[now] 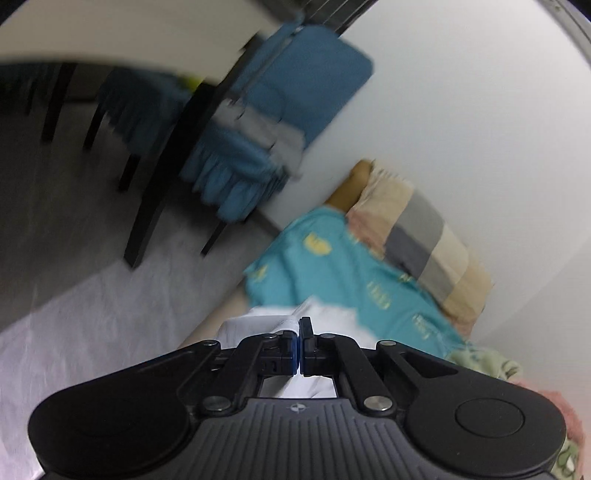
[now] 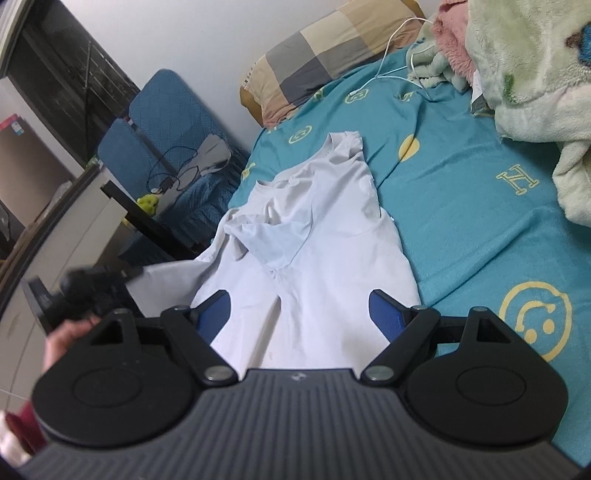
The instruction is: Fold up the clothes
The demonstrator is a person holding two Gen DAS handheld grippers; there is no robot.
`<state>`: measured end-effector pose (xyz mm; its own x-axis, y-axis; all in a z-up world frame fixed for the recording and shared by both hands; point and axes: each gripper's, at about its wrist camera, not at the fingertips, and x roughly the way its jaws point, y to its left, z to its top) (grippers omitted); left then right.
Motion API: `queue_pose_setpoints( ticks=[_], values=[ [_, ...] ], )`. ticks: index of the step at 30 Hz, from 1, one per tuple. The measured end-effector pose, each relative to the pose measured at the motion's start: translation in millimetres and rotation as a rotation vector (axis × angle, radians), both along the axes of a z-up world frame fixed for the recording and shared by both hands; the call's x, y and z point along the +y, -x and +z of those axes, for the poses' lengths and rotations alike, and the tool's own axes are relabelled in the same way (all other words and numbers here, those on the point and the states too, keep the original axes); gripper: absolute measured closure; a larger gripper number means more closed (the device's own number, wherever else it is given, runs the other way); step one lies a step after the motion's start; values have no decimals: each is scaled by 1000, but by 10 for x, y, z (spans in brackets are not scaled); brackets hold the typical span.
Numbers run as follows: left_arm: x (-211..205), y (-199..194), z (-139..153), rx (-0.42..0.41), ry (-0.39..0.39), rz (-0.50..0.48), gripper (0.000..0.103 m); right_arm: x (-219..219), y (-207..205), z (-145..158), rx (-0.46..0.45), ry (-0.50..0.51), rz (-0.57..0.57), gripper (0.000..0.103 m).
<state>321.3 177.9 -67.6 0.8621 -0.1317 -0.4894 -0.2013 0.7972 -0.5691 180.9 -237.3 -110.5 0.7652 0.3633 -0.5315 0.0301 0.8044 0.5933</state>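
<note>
**Mia:** Is there a box or a basket with things in it?

**Dad:** I can't see one. There is a bed with a teal sheet [image 2: 461, 192] that has yellow smiley faces and letters on it. The sheet holds everything. A checked pillow in grey, cream and pink [image 2: 317, 55] lies at the far end by the white wall [image 2: 207, 33]. A fluffy pale green blanket [image 2: 528, 74] is piled at the right, and a thin white cable [image 2: 391, 51] runs across the sheet near it.

**Mia:** Where is the shirt?

**Dad:** The white short-sleeved T-shirt [image 2: 325, 251] lies on the sheet near the left edge of the bed. Its neck end points to the pillow. The top part is rumpled and folded over itself, with a pale blue inside showing. One side of it stretches off to the left.

**Mia:** Who is pulling it?

**Dad:** The left gripper [image 1: 300, 334]. Its two fingers are pressed together and pinch a bit of the white cloth. That view is blurry.

**Mia:** And the other one?

**Dad:** The right gripper [image 2: 301, 317] has its blue fingers [image 2: 386, 317] spread wide apart over the bottom part of the shirt. They hold nothing.

**Mia:** What is beside the bed?

**Dad:** A blue padded chair [image 2: 166, 122] with a grey cloth and a black cable on it.
</note>
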Motion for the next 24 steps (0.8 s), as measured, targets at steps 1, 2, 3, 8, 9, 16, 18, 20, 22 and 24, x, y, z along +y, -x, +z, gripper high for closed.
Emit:
queue_pose_setpoints(
  ticks=[1,2,3,8,9,16,18,20,22,24],
  values=[
    [-84,-61,129,-7,-10,-9,102,-18,7,10,-2,-7,-5,19],
    [-191,-125,252,-11,-21,-24,102,-35,14,21,-3,-15,-9,19],
    [-311,-190,357,-12,-34,-41,102,-53,21,31,-5,-22,-14,19],
    [-1128,-536,713,9,-116,-148,102,-159,57,42,2,-19,-45,19],
    [-1317,-618,719,18,-140,-173,102,-187,54,38,3,-19,-53,19],
    [-2468,-1078,338,101,-265,-310,101,-390,23,-33,13,-18,-107,19],
    [-2647,-1097,114,103,-279,-341,100,-453,8,-70,18,-15,-122,19],
    [-2770,-1073,-83,110,-296,-372,94,-501,-12,-109,22,-12,-131,19],
    [-2818,-1012,-201,121,-311,-407,78,-541,-30,-145,25,-9,-139,19],
    [-2796,-926,-233,124,-338,-434,60,-541,-38,-160,23,-10,-136,19]
  ],
)
